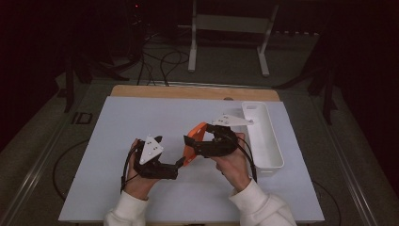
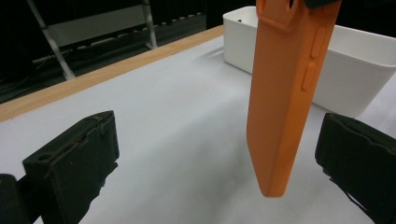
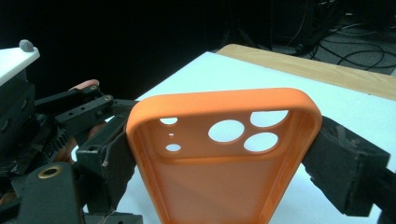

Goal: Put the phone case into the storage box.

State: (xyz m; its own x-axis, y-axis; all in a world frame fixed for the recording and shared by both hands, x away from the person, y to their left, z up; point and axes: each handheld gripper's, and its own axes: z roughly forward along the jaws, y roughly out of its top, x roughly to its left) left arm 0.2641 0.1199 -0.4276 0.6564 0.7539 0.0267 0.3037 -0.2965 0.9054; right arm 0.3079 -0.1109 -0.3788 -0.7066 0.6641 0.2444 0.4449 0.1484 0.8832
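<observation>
The right gripper clamps an orange phone case by its sides, above the table. The left gripper, jaws wide apart, sits just left and nearer, holding nothing. No writing is legible on the case or the white bin at right.

No legible text, labels or numbers.
Checked the orange phone case, the white bin, the grey plates on both grippers and the table sheet: all surfaces plain, with no brand mark, print or sign readable in any view.
</observation>
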